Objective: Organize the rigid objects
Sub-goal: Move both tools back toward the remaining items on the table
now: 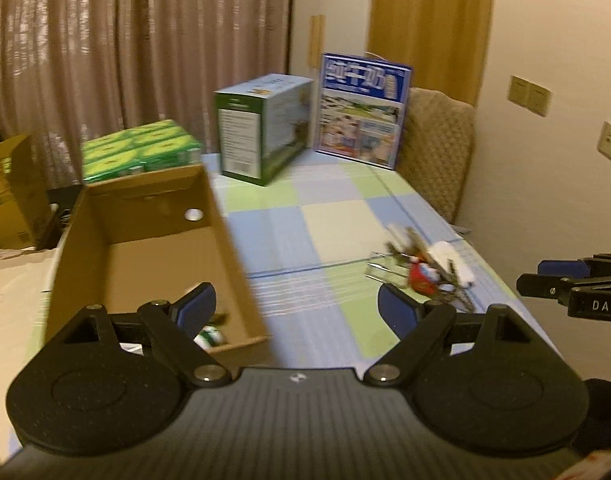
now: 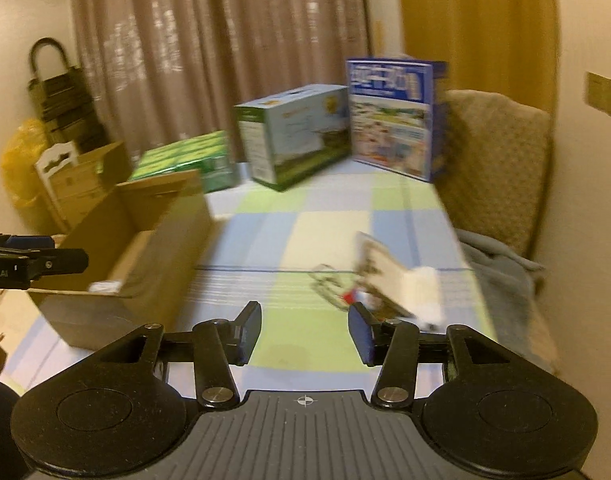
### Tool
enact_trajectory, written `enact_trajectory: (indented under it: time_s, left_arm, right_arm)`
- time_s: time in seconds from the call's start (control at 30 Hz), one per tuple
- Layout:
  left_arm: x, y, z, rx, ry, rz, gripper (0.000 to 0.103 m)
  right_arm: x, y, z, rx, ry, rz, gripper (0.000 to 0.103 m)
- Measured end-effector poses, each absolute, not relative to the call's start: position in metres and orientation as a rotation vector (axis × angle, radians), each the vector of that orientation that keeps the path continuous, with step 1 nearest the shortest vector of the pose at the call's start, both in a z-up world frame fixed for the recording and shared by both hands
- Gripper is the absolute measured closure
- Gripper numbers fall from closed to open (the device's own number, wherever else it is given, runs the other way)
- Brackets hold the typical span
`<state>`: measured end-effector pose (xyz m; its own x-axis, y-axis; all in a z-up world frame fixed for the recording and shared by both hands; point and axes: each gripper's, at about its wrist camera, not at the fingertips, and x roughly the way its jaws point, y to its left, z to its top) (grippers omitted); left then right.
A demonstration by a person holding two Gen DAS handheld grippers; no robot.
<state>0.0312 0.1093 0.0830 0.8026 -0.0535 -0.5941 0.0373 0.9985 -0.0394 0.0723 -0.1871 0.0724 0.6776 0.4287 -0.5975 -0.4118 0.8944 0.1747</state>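
Observation:
An open brown cardboard box (image 1: 209, 216) (image 2: 173, 216) stands on the left of the checked tablecloth, with a few small items on its floor, one of them green and white (image 1: 211, 336). A small heap of loose objects (image 1: 425, 272) (image 2: 389, 284), red, white and wiry, lies on the cloth to the right. My left gripper (image 1: 295, 312) is open and empty, between the box and the heap. My right gripper (image 2: 305, 334) is open and empty, just short and left of the heap. Each gripper shows at the edge of the other's view.
At the table's far end stand a flat green pack (image 1: 139, 150), a green and white carton (image 1: 261, 128) and a blue printed box (image 1: 361, 112). A padded chair (image 1: 437, 152) is at the right. More cardboard boxes (image 2: 77, 176) and a yellow bag (image 2: 21, 156) are at the left.

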Motion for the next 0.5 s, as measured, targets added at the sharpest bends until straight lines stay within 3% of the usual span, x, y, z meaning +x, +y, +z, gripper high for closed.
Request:
enact_trajectory:
  time_s: [0.5]
  left_arm:
    - [0.058,0.044,0.058,0.009,0.694,-0.144,0.018]
  right_arm:
    - [0.078,-0.265,0.053,0.067,0.733,0.373,0.053]
